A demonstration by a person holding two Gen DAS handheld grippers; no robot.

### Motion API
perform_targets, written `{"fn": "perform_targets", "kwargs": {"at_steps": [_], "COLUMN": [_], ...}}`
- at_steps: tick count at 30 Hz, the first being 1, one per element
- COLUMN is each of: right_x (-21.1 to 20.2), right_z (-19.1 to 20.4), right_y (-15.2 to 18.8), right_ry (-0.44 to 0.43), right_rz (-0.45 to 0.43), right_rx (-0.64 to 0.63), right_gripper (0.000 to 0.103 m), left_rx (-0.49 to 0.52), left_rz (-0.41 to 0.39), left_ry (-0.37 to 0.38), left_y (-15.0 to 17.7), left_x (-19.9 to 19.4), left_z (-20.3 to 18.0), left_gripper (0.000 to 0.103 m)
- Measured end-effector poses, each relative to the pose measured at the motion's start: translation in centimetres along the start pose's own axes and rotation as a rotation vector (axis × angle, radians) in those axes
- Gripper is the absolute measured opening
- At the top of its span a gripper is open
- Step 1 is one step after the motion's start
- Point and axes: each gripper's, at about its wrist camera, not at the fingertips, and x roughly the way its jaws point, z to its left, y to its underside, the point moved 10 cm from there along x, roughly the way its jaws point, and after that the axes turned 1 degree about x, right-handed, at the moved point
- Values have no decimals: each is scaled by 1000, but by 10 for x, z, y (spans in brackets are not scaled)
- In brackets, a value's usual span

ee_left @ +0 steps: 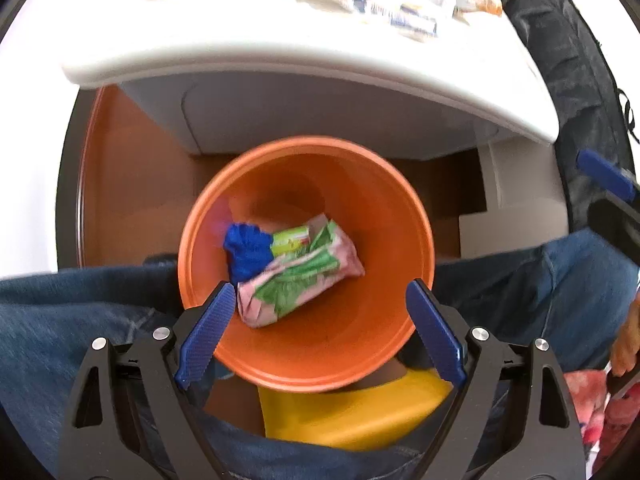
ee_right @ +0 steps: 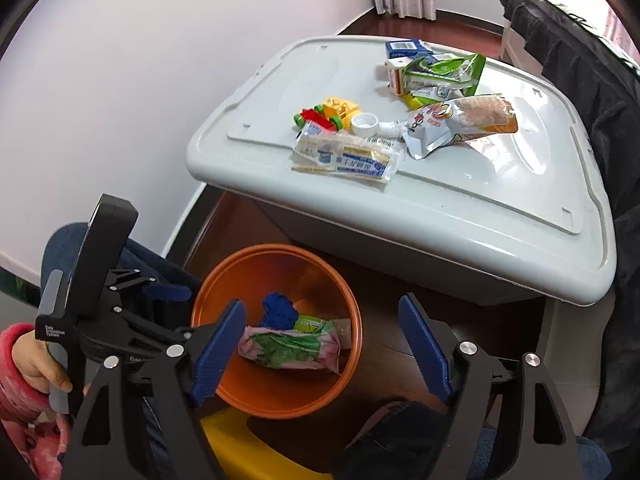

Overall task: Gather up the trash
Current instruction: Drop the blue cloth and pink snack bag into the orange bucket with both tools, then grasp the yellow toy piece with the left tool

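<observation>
Left gripper (ee_left: 320, 312): jaws spread wide, nothing between the blue pads, touching nothing. It points steeply down over the mouth of the orange bin (ee_left: 384, 208), the pads framing the near rim. The hand (ee_right: 38, 364) that carries it shows in the right wrist view, wrapped round the grey handle at the lower left, a pink sleeve at the wrist.

Right gripper (ee_right: 322, 344): jaws also spread wide and empty. It tilts downward beside the bin, its left pad over the near rim, its right pad over the dark wooden floor (ee_right: 384, 320) to the bin's right.

Inside the bin, below and between the left gripper's pads, lie a pink and green wrapper (ee_left: 296, 280), a crumpled blue piece (ee_left: 248, 248) touching its far end, and a small green and white pack (ee_left: 290, 240) just behind. None touches either gripper.

The bin stands on the floor between the person's knees in blue jeans (ee_left: 68, 312), with a yellow object (ee_left: 352, 416) just under its near edge.

Behind the bin stands a white storage box whose lid (ee_right: 460, 216) serves as the tabletop. Well apart from both grippers, more trash remains on it: a clear wrapper with blue print (ee_right: 346, 156) nearest the front edge, a white bottle cap (ee_right: 365, 123) behind it, a spouted pouch (ee_right: 460, 122) to the right, a green bag (ee_right: 444, 74) and small cartons (ee_right: 408, 50) farther back. A red, yellow and green toy (ee_right: 326, 114) sits beside the cap. Dark fabric (ee_right: 580, 88) hangs at the right.
</observation>
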Motion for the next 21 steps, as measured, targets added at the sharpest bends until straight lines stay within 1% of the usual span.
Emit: {"fn": "perform_targets", "kwargs": {"at_steps": [3,7,12,13,16,19,21], "right_x": [-2,-2,2,3,7,11,14], "right_z": [-4,-7,-10,-10,-12,-13,-14], "right_y": [-2,-3,-4,-5,-6,-6,-6], "right_ry": [1,-10,-27,-30,-36,-41,-45], "right_rz": [-17,-29,-40,-41,-46,-45,-42], "right_rx": [18,39,65,68,73,72,76], "right_gripper": [78,78,78,78,78,78,78], "left_rx": [-10,-1,22,24,13,21,27], "left_rz": [-36,-98,-180,-194,-205,-203,-199], "left_ry": [7,-9,-33,-57,-71,-90,-91], "left_y": [-19,-58,-116,-132,-166,-193,-205], "left_x": [-8,-22,-36,-38,-36,-32,-28], "left_z": [-3,-3,-2,0,4,3,-1], "left_gripper": [85,85,85,85,85,85,85]}}
